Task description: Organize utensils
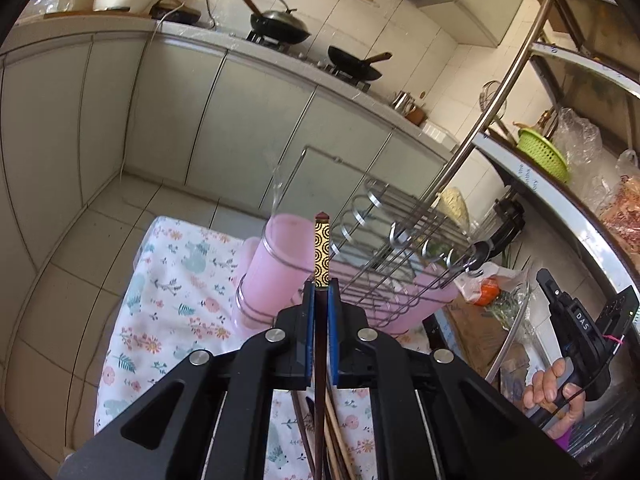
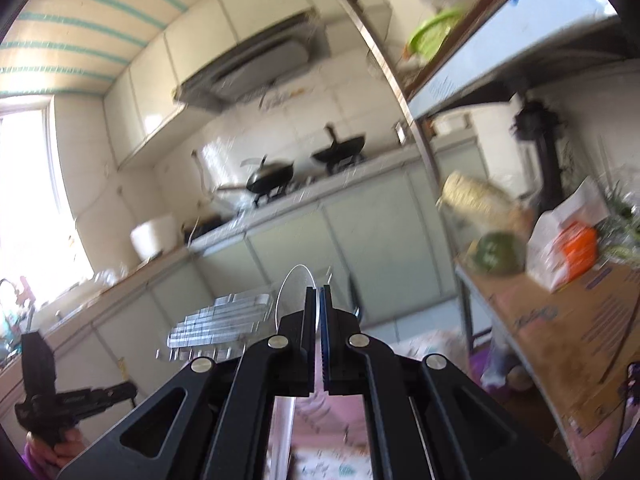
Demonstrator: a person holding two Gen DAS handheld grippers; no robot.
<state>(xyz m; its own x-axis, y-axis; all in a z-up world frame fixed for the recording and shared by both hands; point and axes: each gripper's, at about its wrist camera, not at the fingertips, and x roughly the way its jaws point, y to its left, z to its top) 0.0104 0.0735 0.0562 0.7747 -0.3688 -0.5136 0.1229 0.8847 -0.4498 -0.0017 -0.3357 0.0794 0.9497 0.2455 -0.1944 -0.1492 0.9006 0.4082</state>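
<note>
My left gripper (image 1: 320, 292) is shut on a dark red-brown chopstick (image 1: 321, 252) with a gold patterned top, held upright above the cloth. Several more chopsticks (image 1: 332, 432) lie below it on the floral cloth (image 1: 168, 288). Just beyond stands a pink utensil cup (image 1: 276, 256) in the wire ring of a pink dish rack (image 1: 400, 280). In the blurred right wrist view, my right gripper (image 2: 319, 296) is shut on a thin metal spoon (image 2: 296, 292). The spoon's bowl sticks up to the left of the fingers and its handle runs down under them.
A hand (image 1: 552, 384) holds the right gripper at the right, beside a steel shelf (image 1: 560, 184) with a green basket (image 1: 540, 152) and bags. The kitchen counter (image 1: 280, 52) across the tiled floor carries two woks. A cardboard box (image 2: 568, 328) lies on the lower shelf.
</note>
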